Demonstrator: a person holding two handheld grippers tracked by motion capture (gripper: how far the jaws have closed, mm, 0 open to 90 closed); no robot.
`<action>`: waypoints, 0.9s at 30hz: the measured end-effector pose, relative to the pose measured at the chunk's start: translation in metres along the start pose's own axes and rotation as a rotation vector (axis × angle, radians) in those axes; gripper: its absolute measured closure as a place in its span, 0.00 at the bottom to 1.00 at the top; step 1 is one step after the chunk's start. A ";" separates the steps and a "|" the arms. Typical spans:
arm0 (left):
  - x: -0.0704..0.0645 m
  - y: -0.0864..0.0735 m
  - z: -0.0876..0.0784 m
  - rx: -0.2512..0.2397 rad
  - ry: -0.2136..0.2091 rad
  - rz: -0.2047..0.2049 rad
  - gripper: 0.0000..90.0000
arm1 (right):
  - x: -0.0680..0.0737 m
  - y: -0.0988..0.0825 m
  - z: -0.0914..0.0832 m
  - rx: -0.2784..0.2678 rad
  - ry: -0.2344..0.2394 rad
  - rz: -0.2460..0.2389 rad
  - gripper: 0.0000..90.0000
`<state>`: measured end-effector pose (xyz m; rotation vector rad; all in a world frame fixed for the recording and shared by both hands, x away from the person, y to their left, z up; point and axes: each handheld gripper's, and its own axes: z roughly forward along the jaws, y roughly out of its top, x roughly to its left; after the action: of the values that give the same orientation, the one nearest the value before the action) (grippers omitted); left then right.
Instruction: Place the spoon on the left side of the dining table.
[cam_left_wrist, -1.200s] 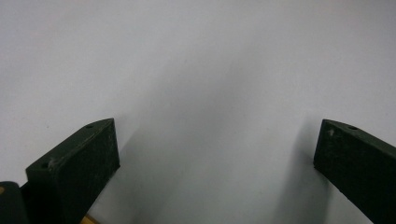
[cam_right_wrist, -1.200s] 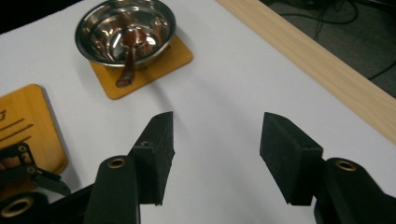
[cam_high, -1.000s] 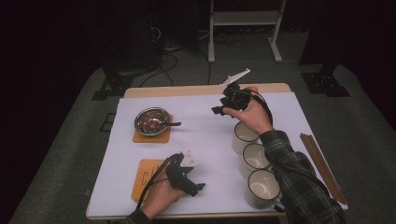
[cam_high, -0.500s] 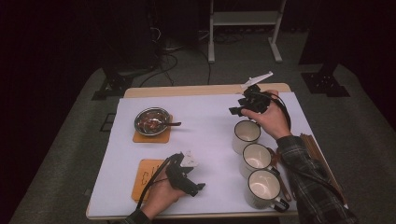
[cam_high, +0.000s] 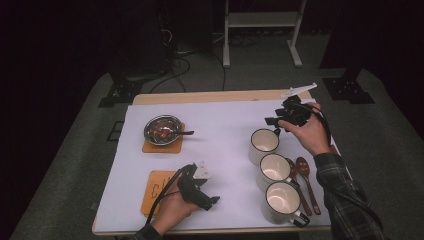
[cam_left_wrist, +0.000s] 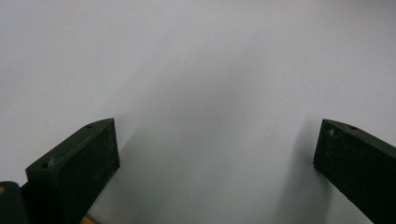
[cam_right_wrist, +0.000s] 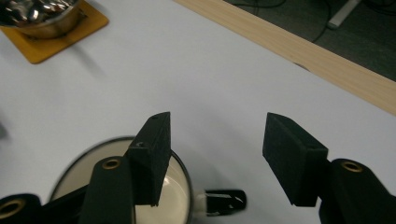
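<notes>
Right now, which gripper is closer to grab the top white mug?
Right. The right gripper hovers just above the far white enamel mug with the black handle, jaws open, with the mug's rim right under them in the right gripper view. The left gripper rests open on the white table cover, well away from the mugs.

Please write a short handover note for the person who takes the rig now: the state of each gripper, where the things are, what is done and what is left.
Right gripper: jaws open, nothing between them, above the farthest mug, near its black handle.
Left gripper: jaws open, empty, low over the white table cover beside the empty orange coaster.
Things: three white mugs in a row on the right, all on the table; two wooden spoons beside them; metal bowl with a spoon on the far coaster.
Done: no mug lifted or gripped.
Left: probably grip the farthest mug by its handle and move it, perhaps to the empty coaster.
</notes>
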<state>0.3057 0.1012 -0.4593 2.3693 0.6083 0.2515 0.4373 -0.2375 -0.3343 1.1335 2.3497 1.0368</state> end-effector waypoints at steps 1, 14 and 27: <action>0.000 0.000 0.000 0.001 0.000 0.001 0.00 | -0.002 -0.002 -0.001 0.001 -0.004 0.003 0.45; 0.000 0.000 0.000 0.001 0.000 0.000 0.00 | -0.026 -0.038 -0.010 -0.005 -0.042 0.079 0.45; 0.000 0.000 0.000 0.004 -0.001 0.000 0.00 | -0.050 -0.080 -0.006 0.002 -0.082 0.152 0.45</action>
<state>0.3056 0.1013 -0.4591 2.3735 0.6086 0.2487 0.4224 -0.3131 -0.3899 1.3466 2.2306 1.0172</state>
